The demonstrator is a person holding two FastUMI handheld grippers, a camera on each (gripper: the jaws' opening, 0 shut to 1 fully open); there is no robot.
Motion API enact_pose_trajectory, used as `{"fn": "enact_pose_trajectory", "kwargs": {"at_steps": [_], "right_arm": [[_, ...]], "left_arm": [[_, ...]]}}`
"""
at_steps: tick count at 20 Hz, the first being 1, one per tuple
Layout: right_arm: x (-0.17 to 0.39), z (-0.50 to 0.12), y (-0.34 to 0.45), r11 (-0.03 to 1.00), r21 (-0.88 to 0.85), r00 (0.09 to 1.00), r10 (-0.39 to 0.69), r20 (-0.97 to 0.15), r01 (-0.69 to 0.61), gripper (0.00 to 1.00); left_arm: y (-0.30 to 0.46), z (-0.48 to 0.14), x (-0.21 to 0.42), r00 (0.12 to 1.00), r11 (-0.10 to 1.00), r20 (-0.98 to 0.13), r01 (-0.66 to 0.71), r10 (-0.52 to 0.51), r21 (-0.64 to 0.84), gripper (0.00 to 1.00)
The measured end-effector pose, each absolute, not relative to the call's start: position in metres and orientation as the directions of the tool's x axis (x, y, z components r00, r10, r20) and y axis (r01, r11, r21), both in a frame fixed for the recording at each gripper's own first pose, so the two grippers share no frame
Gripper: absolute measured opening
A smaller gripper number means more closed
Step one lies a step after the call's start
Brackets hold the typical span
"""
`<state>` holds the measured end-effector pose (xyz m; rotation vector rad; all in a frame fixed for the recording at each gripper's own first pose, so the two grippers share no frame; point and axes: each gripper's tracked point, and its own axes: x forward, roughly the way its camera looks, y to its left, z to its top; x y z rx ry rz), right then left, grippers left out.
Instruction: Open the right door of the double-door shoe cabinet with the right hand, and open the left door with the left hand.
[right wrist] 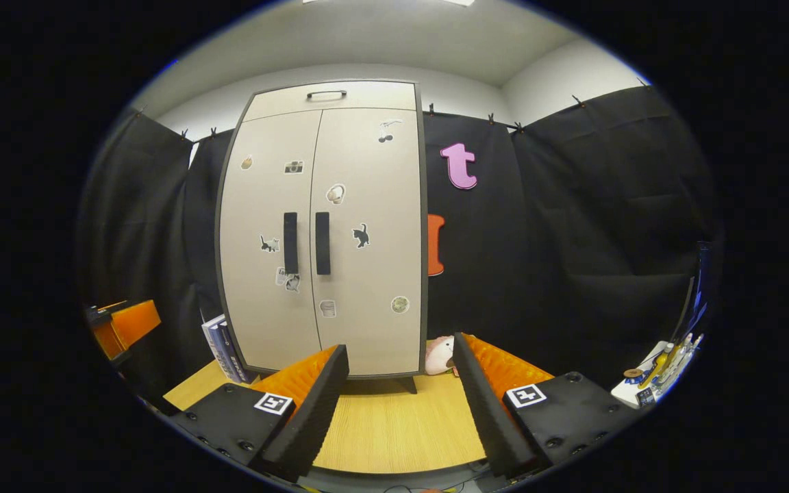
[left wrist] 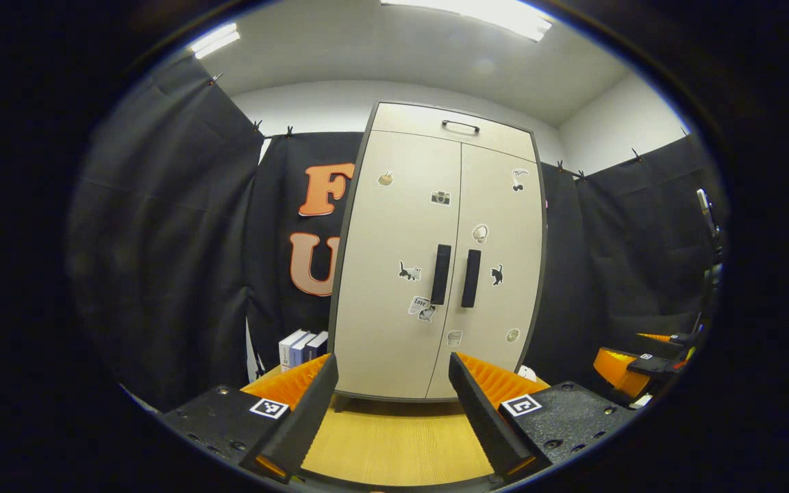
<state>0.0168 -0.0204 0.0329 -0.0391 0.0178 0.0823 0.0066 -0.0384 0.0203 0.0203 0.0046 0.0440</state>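
Note:
A beige double-door shoe cabinet (left wrist: 435, 260) (right wrist: 322, 226) stands on a wooden table, both doors closed and dotted with stickers. The left door handle (left wrist: 441, 274) (right wrist: 290, 242) and the right door handle (left wrist: 471, 278) (right wrist: 322, 242) are black vertical bars beside the middle seam. My left gripper (left wrist: 392, 366) is open, well short of the cabinet, with nothing between its fingers. My right gripper (right wrist: 400, 352) is open too, back from the cabinet and aimed right of its lower corner. The right gripper (left wrist: 631, 366) also shows in the left gripper view at far right; the left gripper (right wrist: 124, 325) shows in the right gripper view at far left.
Several books (left wrist: 302, 348) (right wrist: 220, 346) lean at the cabinet's left side. A pink plush toy (right wrist: 440, 355) lies at its right foot. The wooden tabletop (left wrist: 394, 438) (right wrist: 394, 424) stretches before the cabinet. Small items on a white tray (right wrist: 655, 376) sit far right. A top drawer handle (left wrist: 461, 125) is above the doors.

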Motion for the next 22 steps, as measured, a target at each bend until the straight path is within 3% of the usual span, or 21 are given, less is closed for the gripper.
{"fn": "enact_pose_trajectory", "kwargs": {"at_steps": [1, 10, 22], "right_arm": [[0.015, 0.034, -0.021, 0.995, -0.044, 0.995, 0.094, -0.018, -0.094, 0.92], [0.030, 0.037, -0.022, 0.992, -0.040, 0.991, 0.118, -0.062, -0.121, 0.98], [0.134, 0.094, 0.065, 0.983, -0.027, 0.983, 0.179, -0.046, -0.180, 0.98]], "left_arm": [[-0.039, 0.022, 0.005, 0.998, 0.998, 0.001, -0.056, 0.056, 0.027, 0.98], [-0.042, 0.017, 0.000, 0.994, 0.994, -0.036, -0.098, 0.100, 0.051, 0.98], [-0.009, 0.010, 0.024, 0.995, 0.995, -0.045, -0.083, 0.085, 0.049, 0.98]]}}
